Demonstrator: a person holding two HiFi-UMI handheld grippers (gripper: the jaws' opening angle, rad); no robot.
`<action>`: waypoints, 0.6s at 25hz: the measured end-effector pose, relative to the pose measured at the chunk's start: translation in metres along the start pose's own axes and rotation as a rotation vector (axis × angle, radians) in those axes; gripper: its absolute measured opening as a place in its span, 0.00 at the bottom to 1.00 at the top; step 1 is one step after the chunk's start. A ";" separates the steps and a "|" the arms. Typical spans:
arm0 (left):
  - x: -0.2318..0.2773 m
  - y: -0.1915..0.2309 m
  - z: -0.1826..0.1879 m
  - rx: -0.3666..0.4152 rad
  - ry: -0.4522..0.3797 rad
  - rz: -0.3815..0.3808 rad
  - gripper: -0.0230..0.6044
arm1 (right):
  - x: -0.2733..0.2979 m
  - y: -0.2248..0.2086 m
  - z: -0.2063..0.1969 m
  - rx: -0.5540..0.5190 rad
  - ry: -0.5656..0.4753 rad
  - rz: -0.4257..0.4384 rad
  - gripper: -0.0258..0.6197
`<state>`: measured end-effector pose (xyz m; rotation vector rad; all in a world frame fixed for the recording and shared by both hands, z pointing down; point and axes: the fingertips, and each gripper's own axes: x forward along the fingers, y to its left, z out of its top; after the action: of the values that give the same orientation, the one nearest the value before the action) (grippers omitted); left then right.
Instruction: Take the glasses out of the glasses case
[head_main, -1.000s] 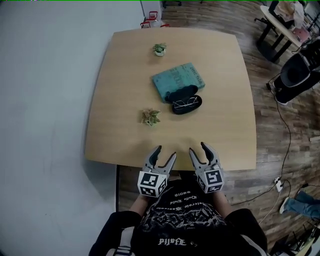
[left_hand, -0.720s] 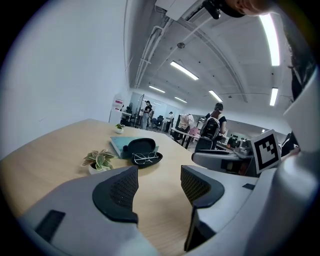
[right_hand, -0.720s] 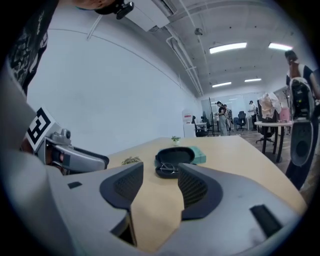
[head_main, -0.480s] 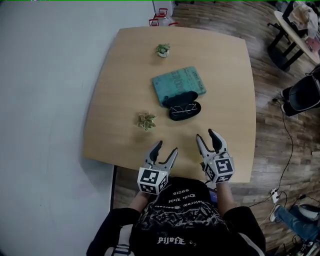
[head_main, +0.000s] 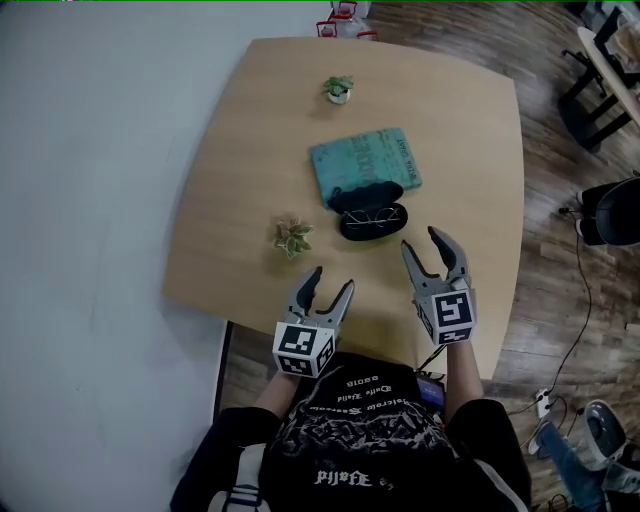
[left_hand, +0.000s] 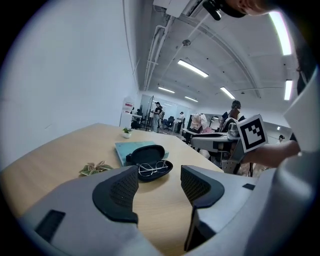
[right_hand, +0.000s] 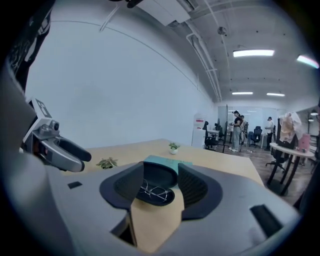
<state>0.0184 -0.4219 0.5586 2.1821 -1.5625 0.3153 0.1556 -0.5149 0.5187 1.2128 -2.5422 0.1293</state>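
An open black glasses case lies in the middle of the wooden table, its lid resting against a teal book. Thin wire-framed glasses lie inside the case. My right gripper hovers open a short way to the right and near side of the case, its jaws framing the glasses in the right gripper view. My left gripper is open above the table's near edge, farther from the case, with nothing between its jaws.
A small leafy plant sits left of the case, and a second potted plant stands near the table's far edge. A white wall runs along the left. Wooden floor, cables and furniture lie to the right.
My right gripper has moved forward and to the right, closer to the glasses case. The left gripper has stayed near the table's front edge. Both remain open.
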 end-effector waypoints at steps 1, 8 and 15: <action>0.000 0.001 -0.001 -0.004 0.009 0.004 0.47 | 0.003 0.000 0.003 -0.025 0.003 0.016 0.39; 0.009 0.011 0.002 -0.024 0.048 -0.003 0.47 | 0.032 -0.003 0.025 -0.170 0.028 0.066 0.39; 0.017 0.033 -0.003 -0.050 0.064 0.009 0.47 | 0.069 0.020 0.013 -0.281 0.106 0.213 0.38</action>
<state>-0.0063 -0.4438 0.5751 2.1069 -1.5295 0.3421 0.0968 -0.5559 0.5298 0.8088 -2.4873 -0.1104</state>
